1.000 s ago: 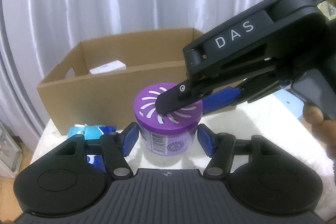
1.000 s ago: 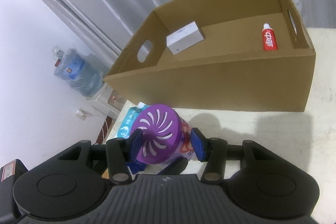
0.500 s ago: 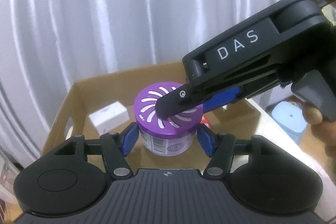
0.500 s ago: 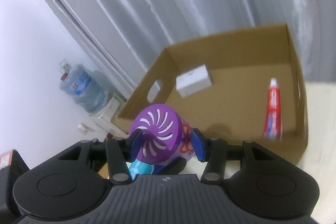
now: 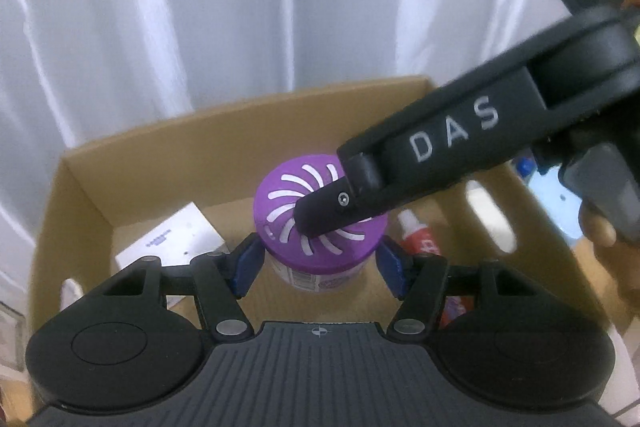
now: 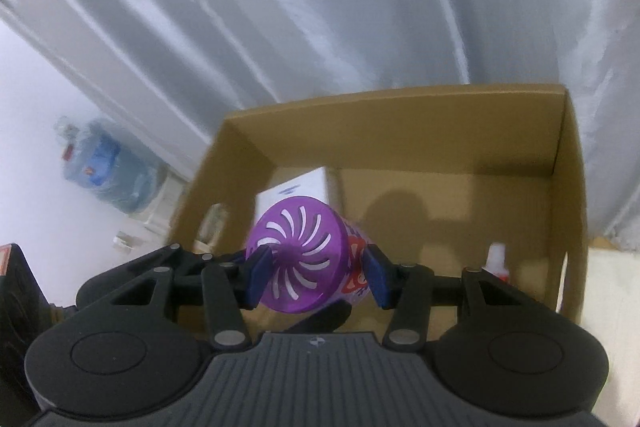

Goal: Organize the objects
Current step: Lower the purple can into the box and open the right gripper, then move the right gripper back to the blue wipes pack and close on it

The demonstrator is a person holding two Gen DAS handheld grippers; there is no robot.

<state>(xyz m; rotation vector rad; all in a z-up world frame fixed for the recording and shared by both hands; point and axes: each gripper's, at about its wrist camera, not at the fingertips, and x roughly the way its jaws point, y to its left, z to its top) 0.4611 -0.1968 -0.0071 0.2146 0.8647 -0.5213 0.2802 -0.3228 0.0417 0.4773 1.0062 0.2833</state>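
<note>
1. The left hand-held gripper (image 5: 318, 263) has its blue pads (image 5: 247, 264) drawn in against the two sides of a round purple air-freshener jar with a slotted swirl lid (image 5: 320, 223), gripping it just under the lid.
2. The right hand-held gripper (image 6: 318, 273) clasps the same purple jar (image 6: 298, 255); its blue pads (image 6: 258, 277) press on opposite sides of the jar, which in the right wrist view lies tilted with the lid turned toward the camera.
3. In the left wrist view, one black finger of the right hand-held gripper, marked "DAS", crosses over the purple lid.
4. The jar is held in the air over the open brown cardboard box (image 5: 168, 139), above the near middle of its floor.
5. Inside the box, a small white carton with blue print (image 5: 172, 239) lies on the floor to the left of the jar.
6. A red and white toothpaste tube (image 5: 416, 235) lies on the box floor to the right of the jar, partly hidden by the left hand-held gripper.
7. The box's side walls have oval handle cut-outs (image 5: 490, 219).
8. Behind the box hangs a pale pleated curtain (image 6: 320, 7).
9. A large blue water bottle (image 6: 102, 171) stands far left, outside the box.
</note>
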